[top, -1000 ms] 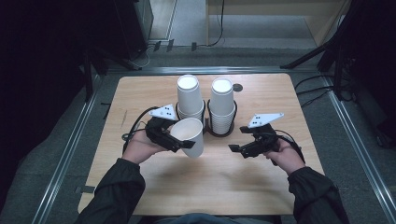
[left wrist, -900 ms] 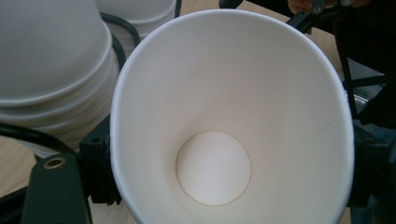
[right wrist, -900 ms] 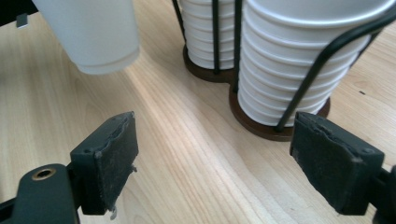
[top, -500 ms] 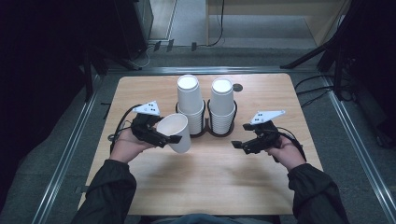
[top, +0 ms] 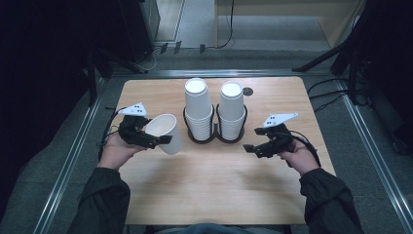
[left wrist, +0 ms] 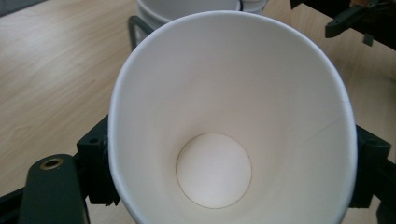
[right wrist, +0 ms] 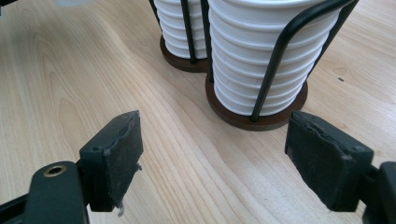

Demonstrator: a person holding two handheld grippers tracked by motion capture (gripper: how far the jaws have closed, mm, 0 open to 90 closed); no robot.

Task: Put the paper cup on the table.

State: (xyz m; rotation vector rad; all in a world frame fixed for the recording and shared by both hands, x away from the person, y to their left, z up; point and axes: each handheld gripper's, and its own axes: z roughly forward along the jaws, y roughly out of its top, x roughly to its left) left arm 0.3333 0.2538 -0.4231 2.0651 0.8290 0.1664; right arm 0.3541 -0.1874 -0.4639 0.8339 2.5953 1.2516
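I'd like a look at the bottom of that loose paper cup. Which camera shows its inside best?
The left gripper view: it looks straight into the paper cup down to its round bottom. The high view shows the cup small, from outside, held in the left gripper. The right gripper view gives no look inside.

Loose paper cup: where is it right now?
In the high view the paper cup is clamped in the left tool, tilted above the table's left half, just left of the left cup stack in the wire holder.

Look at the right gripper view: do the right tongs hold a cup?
No: the right tongs stand apart with bare table between them.
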